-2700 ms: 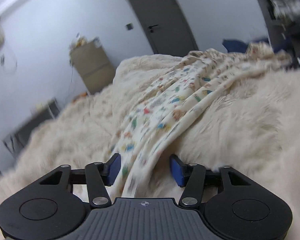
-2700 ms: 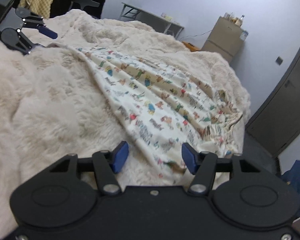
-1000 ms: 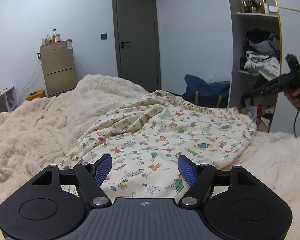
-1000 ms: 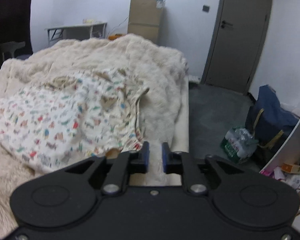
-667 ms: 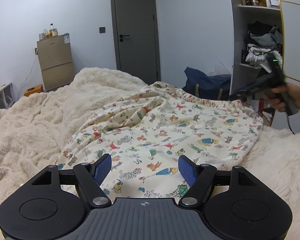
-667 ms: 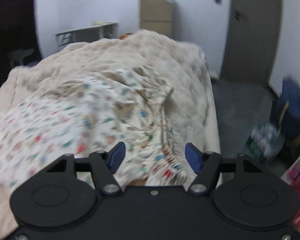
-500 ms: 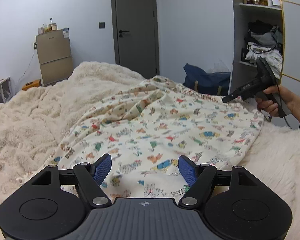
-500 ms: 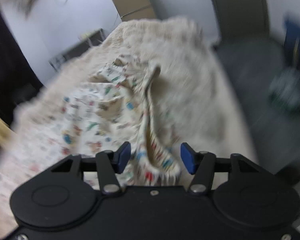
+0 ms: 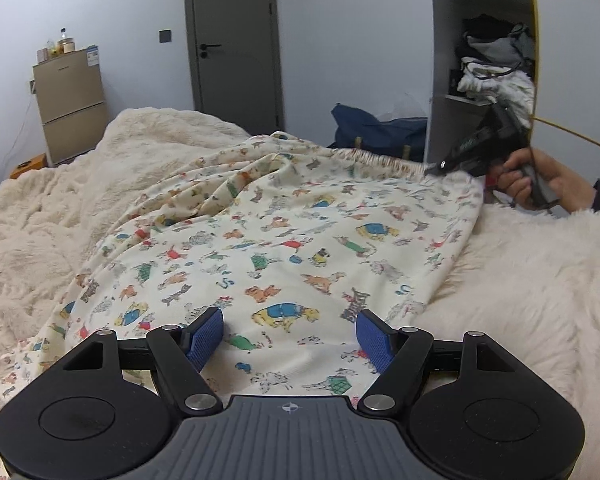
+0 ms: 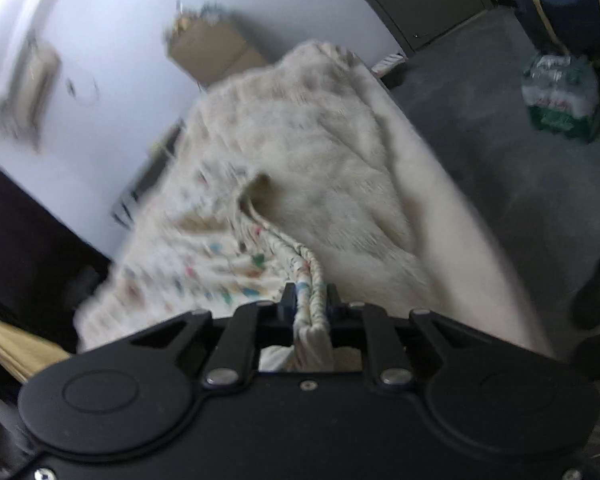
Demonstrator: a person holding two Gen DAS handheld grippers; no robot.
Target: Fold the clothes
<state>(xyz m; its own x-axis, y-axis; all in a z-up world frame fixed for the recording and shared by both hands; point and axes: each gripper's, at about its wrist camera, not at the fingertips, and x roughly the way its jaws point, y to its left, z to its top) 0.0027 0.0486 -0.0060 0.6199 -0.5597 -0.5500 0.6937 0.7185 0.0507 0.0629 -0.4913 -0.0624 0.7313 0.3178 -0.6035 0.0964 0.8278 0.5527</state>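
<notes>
Left wrist view had your left gripper with its blue fingers standing well apart, hovering low over the near end of the printed garment — nothing was pinched between them, and the cloth simply lay beneath and ahead of the gap. The garment, cream with small coloured animals, was spread across the fluffy blanket on the bed, running away from those fingers to a gathered elastic waistband at the far edge. Up and to the right of your left fingers, your right hand held the right gripper, whose tip met the waistband's right corner.

From the right wrist view, your right gripper had just been closing, and its fingers had come together on the bunched waistband — the fabric was squeezed between the two pads and a fold of it hung down behind them. Ahead and to the left of those fingers the rest of the garment trailed over the blanket; the picture there was blurred, so the print could not be made out. To the right of the fingers the bed's edge dropped to a grey floor, where a pack of bottles stood far off.

Beyond the garment in the left wrist view stood a grey door, a small fridge to the far left, and a blue bag on the floor.
</notes>
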